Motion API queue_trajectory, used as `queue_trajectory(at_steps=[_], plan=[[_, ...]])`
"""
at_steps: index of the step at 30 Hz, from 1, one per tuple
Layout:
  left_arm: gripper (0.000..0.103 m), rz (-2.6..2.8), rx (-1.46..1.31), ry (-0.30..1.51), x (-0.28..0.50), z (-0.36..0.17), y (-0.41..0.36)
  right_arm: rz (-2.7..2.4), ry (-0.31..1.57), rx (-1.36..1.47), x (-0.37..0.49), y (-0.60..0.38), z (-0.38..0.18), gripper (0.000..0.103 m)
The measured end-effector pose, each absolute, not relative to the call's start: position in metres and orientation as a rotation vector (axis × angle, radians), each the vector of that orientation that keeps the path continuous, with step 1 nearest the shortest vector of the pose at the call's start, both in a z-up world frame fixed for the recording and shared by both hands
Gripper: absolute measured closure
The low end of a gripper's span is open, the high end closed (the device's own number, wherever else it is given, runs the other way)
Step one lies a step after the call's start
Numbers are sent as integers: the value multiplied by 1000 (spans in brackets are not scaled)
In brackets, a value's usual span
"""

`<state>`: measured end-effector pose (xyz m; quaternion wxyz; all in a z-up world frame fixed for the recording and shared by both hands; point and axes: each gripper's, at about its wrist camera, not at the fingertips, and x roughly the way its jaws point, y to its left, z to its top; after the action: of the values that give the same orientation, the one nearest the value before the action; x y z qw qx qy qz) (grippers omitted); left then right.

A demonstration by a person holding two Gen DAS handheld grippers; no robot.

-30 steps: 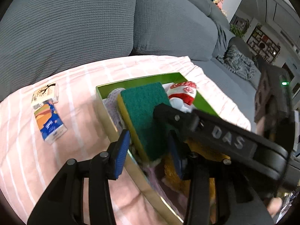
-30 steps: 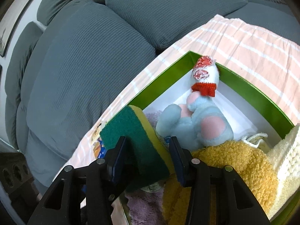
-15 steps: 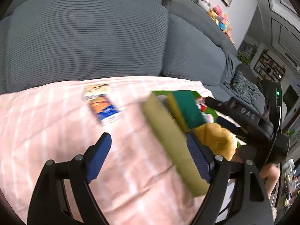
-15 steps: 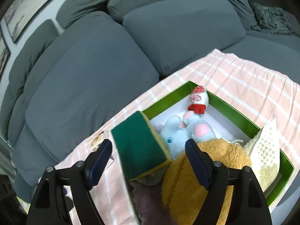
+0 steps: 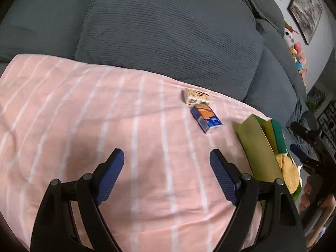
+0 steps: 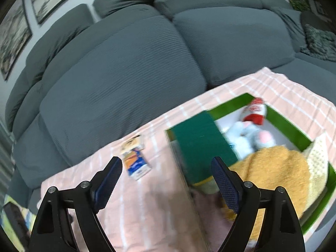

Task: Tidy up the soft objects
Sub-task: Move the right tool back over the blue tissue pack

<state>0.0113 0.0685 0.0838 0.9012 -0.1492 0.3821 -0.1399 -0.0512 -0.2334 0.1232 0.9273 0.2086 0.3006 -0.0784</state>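
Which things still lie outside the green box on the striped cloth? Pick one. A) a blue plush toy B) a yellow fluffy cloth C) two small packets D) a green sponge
C: the two small packets lie on the striped cloth beside the green box, while the sponge, plush toy and yellow cloth sit inside it.

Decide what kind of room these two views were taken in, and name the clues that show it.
Most likely a home living room: a large grey sofa with plump cushions, framed pictures on the wall, and soft toys lined along the sofa back.
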Motion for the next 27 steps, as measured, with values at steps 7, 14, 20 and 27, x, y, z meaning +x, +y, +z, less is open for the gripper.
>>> queue_trajectory(at_steps=[7, 14, 20, 27], plan=[[20, -237, -354, 794, 18, 83, 91, -47, 761, 304, 0, -176, 116, 16], [20, -137, -293, 802, 21, 79, 104, 11, 958, 195, 68, -139, 68, 16], [20, -132, -315, 819, 23, 77, 111, -12, 986, 103, 102, -127, 44, 16], [20, -119, -315, 837, 26, 74, 113, -86, 966, -35, 117, -122, 21, 16]])
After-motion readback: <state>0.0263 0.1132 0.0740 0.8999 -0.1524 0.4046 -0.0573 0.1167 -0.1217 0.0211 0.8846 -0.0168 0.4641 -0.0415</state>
